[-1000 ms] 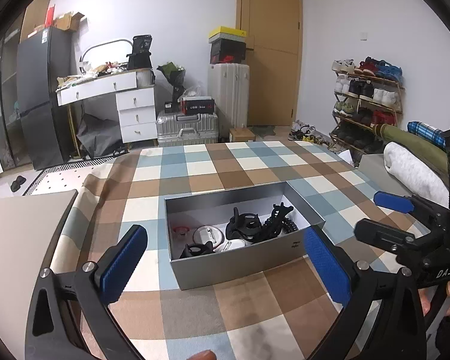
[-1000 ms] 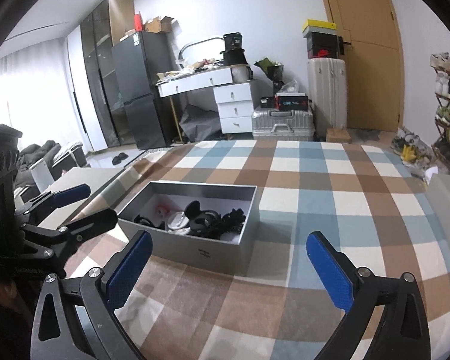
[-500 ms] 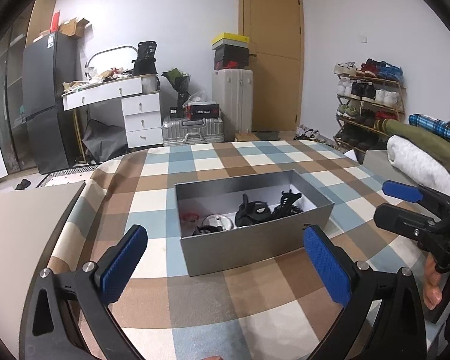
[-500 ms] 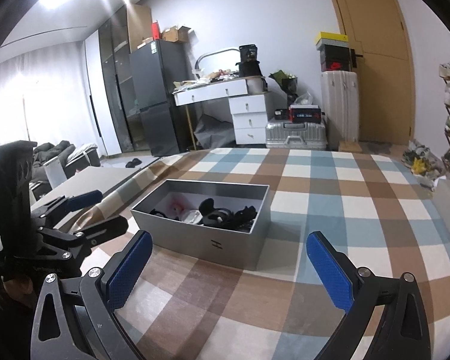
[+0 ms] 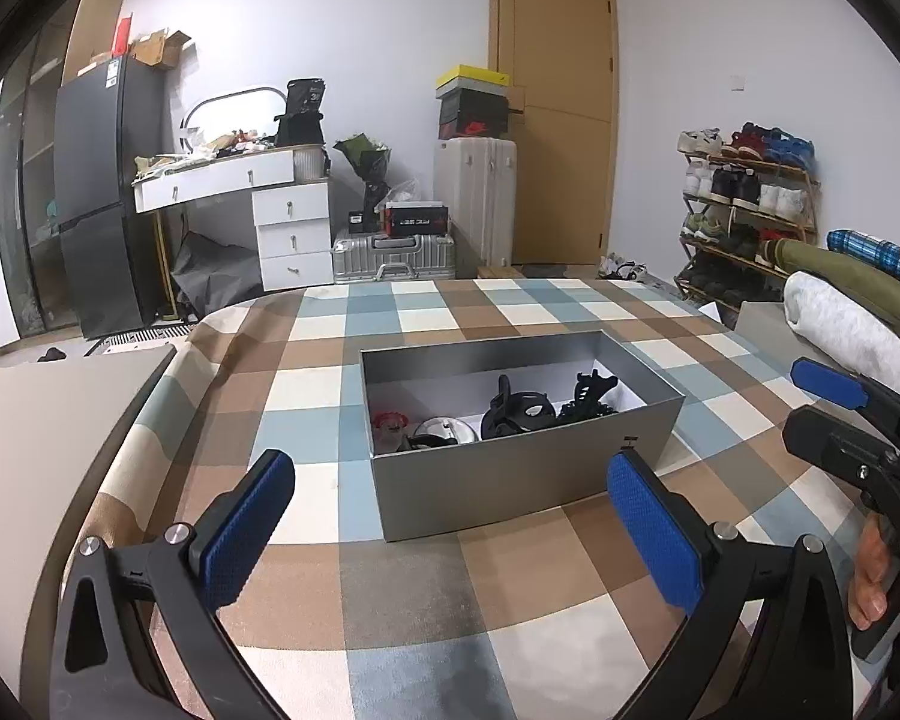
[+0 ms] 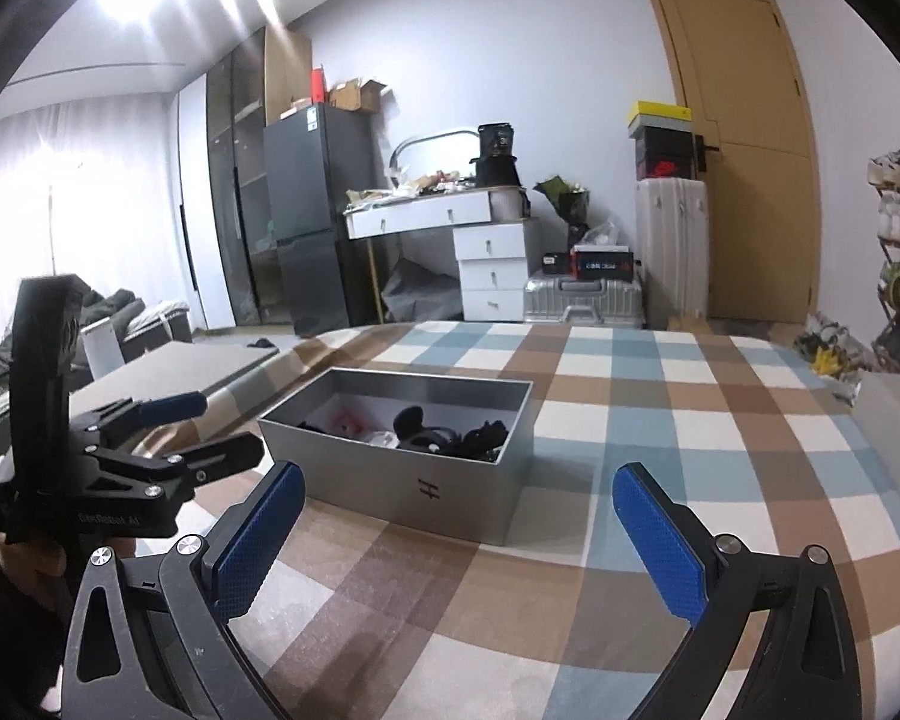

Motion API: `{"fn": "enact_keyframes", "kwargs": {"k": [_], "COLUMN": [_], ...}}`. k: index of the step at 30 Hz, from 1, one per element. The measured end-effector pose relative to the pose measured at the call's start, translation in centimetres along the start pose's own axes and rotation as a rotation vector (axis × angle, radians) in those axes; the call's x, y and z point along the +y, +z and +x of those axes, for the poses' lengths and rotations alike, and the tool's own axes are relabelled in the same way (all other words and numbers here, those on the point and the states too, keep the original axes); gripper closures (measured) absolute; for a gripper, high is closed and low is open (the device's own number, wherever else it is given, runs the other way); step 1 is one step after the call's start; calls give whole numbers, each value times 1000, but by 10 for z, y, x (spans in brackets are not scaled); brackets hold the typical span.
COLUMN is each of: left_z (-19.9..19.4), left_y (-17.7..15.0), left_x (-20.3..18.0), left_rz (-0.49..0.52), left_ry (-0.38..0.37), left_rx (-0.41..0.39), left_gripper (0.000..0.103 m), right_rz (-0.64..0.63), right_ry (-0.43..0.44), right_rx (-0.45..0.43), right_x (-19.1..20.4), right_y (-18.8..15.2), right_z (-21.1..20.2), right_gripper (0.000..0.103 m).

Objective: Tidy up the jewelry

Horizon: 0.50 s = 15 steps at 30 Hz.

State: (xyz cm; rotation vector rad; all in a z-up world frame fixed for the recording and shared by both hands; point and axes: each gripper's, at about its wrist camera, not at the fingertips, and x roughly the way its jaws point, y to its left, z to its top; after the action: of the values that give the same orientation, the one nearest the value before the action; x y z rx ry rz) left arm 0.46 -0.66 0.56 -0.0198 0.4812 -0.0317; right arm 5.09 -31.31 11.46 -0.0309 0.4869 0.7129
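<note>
Left wrist view shows the left gripper (image 5: 450, 522) with its blue pads spread wide and nothing between them, held above the near edge of a checked cloth (image 5: 402, 588). An open grey box (image 5: 510, 480) sits on the cloth near the middle, just beyond the pads. Inside lie the jewelry pieces: dark tangled ones (image 5: 546, 405) toward the right end, a round white item (image 5: 444, 429) and a small red piece (image 5: 390, 420) toward the left end. At the right edge of the cloth, the right gripper (image 5: 834, 414) also stands wide apart and empty. Right wrist view puts the box (image 6: 402, 468) left of centre, ahead of the parted pads (image 6: 252, 546).
</note>
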Motion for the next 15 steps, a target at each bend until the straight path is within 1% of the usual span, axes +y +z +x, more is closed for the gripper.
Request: {"fn": "enact_keyframes", "kwargs": {"k": [5,15], "left_z": [0,0], "left_y": [0,1], "left_x": [-3,0], "left_rz": [15,-2], "left_ry": [-12,-18], "left_rx": [2,1], "left_gripper": [1,1], "right_rz": [1,21], "right_ry": [0,5], "right_rx": [2,14], "right_x": [0,-5], "right_y": [1,0], "right_z": [1,4], "right_gripper": [0,0]}}
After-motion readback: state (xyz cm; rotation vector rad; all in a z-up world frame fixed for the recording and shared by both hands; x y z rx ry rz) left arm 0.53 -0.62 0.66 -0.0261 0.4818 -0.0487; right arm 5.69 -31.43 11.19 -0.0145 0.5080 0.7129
